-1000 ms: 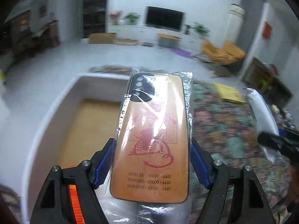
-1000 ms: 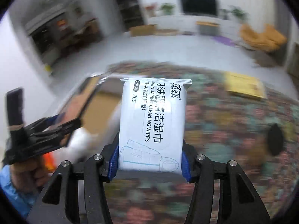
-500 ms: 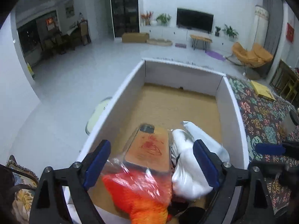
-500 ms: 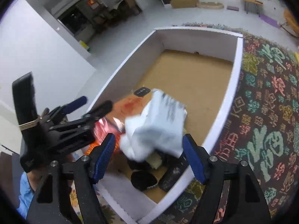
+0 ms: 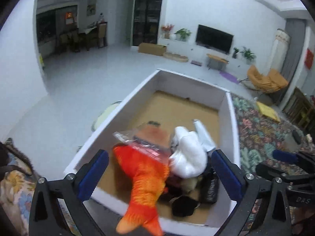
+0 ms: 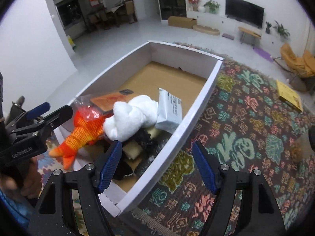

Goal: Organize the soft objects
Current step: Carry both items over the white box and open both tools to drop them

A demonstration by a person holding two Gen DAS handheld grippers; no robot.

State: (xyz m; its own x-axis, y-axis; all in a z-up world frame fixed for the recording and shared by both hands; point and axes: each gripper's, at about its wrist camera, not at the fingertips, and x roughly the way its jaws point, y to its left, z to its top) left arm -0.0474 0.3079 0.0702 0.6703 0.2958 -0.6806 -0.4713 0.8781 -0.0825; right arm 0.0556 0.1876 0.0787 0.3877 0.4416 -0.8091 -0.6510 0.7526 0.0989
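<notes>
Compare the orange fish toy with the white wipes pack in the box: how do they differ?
The fish toy is orange and plush; the wipes pack is a flat, white, printed packet. The fish toy's tail hangs over the near wall of the box, while the wipes pack lies wholly inside, by the right wall. Both rest on the same pile, untouched.

Box (image 6: pixel 198 106): white walls, brown cardboard floor
Plush fish (image 6: pixel 82 132): orange-red, yellow stripes
Soft bundle (image 6: pixel 131 118): white
Wipes pack (image 6: pixel 170 112): pale grey-white, dark print
Rug (image 6: pixel 246 137): dark ground, teal, pink, olive motifs
Fingers (image 6: pixel 110 163): blue pads, black frames
</notes>
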